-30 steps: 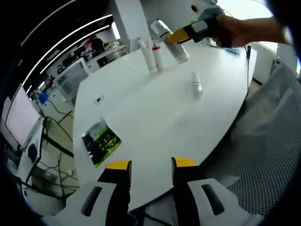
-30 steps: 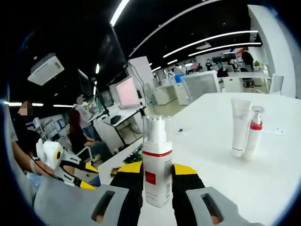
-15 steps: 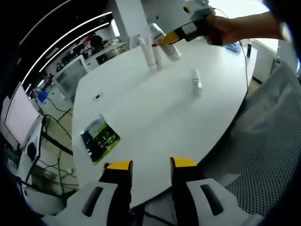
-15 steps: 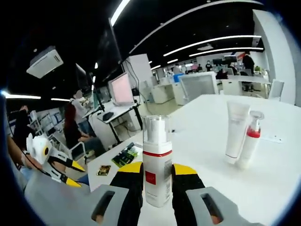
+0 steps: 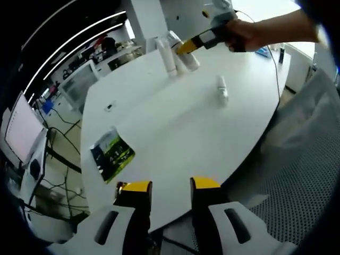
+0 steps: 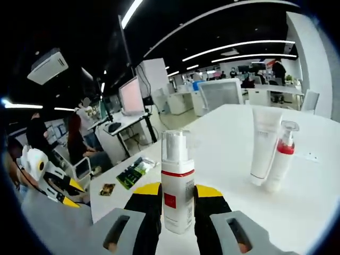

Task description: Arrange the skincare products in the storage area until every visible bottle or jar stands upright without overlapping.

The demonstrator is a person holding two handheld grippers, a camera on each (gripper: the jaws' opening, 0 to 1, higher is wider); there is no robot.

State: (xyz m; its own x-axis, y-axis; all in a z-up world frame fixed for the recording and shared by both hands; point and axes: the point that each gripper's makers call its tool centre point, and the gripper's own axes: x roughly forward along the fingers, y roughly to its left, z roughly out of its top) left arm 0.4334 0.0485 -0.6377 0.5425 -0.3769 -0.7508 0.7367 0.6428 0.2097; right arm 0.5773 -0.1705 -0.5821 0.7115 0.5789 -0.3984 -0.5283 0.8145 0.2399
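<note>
In the right gripper view my right gripper (image 6: 177,192) is shut on a white foam bottle (image 6: 177,172) with a red band, held upright. Just beyond it to the right, a white tube (image 6: 264,143) and a pump bottle with a red collar (image 6: 280,156) stand side by side on the white table (image 6: 313,202). The left gripper view has the right gripper (image 5: 188,46) with that bottle (image 5: 190,59) right beside the tube (image 5: 168,56) at the far side. A small white bottle (image 5: 221,88) lies on its side mid-table. My left gripper (image 5: 169,186) is open at the near edge.
A green leaflet (image 5: 112,154) lies near the table's left edge, also visible as the leaflet (image 6: 133,171). A mesh chair (image 5: 300,175) stands at the right of the table. Desks, monitors and people fill the office behind. The left gripper (image 6: 56,183) is at the far left.
The right gripper has carried the foam bottle closer to the tube and the pump bottle. The left gripper has barely moved.
</note>
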